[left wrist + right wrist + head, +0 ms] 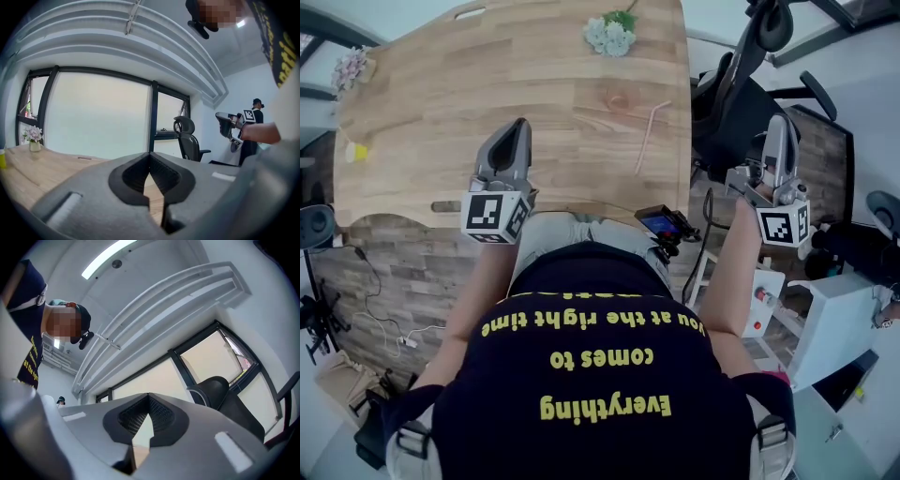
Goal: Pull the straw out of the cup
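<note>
1. Office-type room set up as a test space
2. Long wooden worktop with small flower posies; wood-look floor beneath
3. Black high-backed office chair beside a wall of large dark-framed windows
4. Strip light on a white ceiling
5. White equipment unit with a red button; loose cables on the floor

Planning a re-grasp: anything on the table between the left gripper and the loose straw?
Nothing visible. Only bare table lies between the left gripper and the straw. The flowers sit beyond it at the far edge, and the yellow cup is far off to the left.
</note>
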